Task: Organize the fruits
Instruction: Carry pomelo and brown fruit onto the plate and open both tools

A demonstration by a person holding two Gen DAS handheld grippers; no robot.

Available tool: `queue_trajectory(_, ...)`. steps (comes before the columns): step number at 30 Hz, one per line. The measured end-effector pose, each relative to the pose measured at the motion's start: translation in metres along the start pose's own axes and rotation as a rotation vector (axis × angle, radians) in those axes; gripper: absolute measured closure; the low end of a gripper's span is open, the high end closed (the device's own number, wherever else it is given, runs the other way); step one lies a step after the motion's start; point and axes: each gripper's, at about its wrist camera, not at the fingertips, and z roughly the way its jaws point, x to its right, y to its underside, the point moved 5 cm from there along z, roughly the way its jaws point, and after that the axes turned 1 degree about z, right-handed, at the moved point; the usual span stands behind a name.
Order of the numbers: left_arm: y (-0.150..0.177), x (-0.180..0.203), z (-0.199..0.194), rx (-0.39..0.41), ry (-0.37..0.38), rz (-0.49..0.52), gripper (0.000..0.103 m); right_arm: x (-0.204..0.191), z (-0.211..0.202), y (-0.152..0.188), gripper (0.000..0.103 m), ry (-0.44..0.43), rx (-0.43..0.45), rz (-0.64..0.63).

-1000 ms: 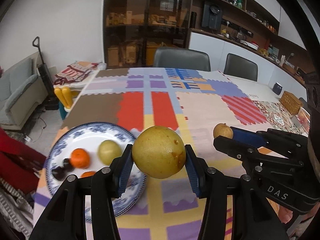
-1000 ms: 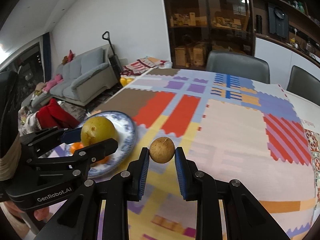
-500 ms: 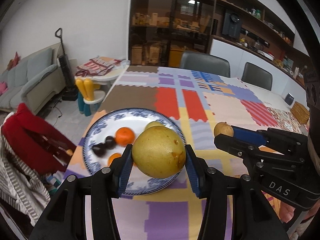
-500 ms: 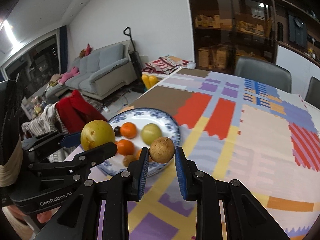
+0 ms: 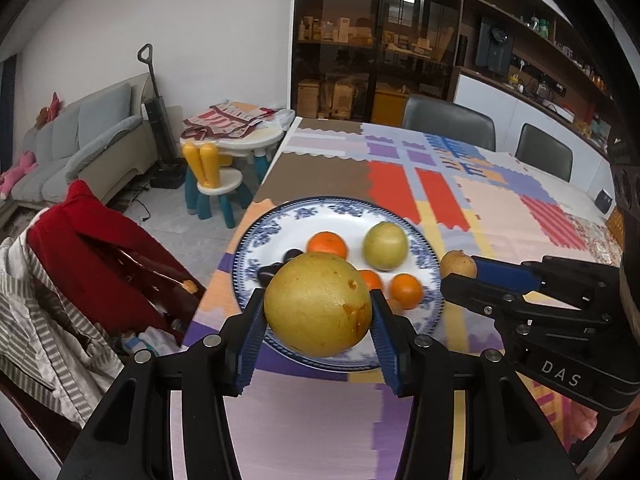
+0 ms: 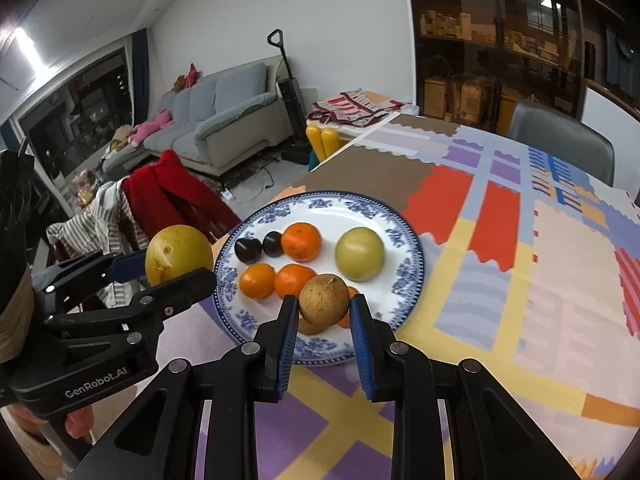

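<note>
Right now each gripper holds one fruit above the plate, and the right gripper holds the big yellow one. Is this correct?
Not quite. The right gripper holds the small brown fruit; the big yellow fruit is in the left gripper. Both wrist views show this, above the plate.

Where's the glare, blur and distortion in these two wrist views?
Left wrist: heavy fisheye bowing with a dark vignette; the plate rim is slightly smeared; the large yellow fruit is sharp. Right wrist: the ceiling light flares at upper left; the brown fruit is crisp.
</note>
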Motion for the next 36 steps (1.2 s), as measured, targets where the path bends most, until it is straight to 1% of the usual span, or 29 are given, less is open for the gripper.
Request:
queue_trajectory(5, -0.003, -0.011, 0.013, -0.015, -0.011, 0.025, 0.054, -0.005, 0.015, -0.007, 0.075, 0.004, -0.011, -0.009)
queue_trajectory(9, -0.007, -0.014, 0.025, -0.027, -0.006, 0.051, 0.054, -0.004, 0.026, -0.013, 0.075, 0.014, -0.017, -0.005)
queue_trajectory(17, -0.020, -0.010, 0.052, -0.045, 0.036, 0.099, 0.054, 0.005, 0.043, -0.017, 0.075, 0.027, -0.035, 0.027)
queue_trajectory(26, -0.023, -0.009, 0.073, -0.087, 0.069, 0.095, 0.054, 0.013, 0.051, -0.019, 0.075, 0.037, -0.038, 0.048)
queue_trajectory(27, -0.022, -0.010, 0.075, -0.092, 0.070, 0.097, 0.052, 0.013, 0.052, -0.020, 0.075, 0.035, -0.037, 0.052)
queue_trajectory(28, -0.023, -0.010, 0.075, -0.084, 0.065, 0.102, 0.045, 0.014, 0.052, -0.020, 0.075, 0.033, -0.038, 0.056)
queue_trajectory(30, -0.024, -0.009, 0.071, -0.061, 0.059, 0.110, 0.036, 0.014, 0.053, -0.021, 0.068, 0.038, -0.038, 0.060)
queue_trajectory(31, -0.025, -0.008, 0.069, -0.051, 0.053, 0.116, 0.036, 0.015, 0.053, -0.021, 0.064, 0.044, -0.035, 0.061)
queue_trajectory(34, -0.025, -0.008, 0.066, -0.051, 0.031, 0.125, 0.036, 0.017, 0.049, -0.021, 0.063, 0.058, -0.023, 0.060)
queue_trajectory(36, -0.024, -0.007, 0.062, -0.050, 0.031, 0.122, 0.036, 0.018, 0.045, -0.020, 0.063, 0.063, -0.020, 0.070)
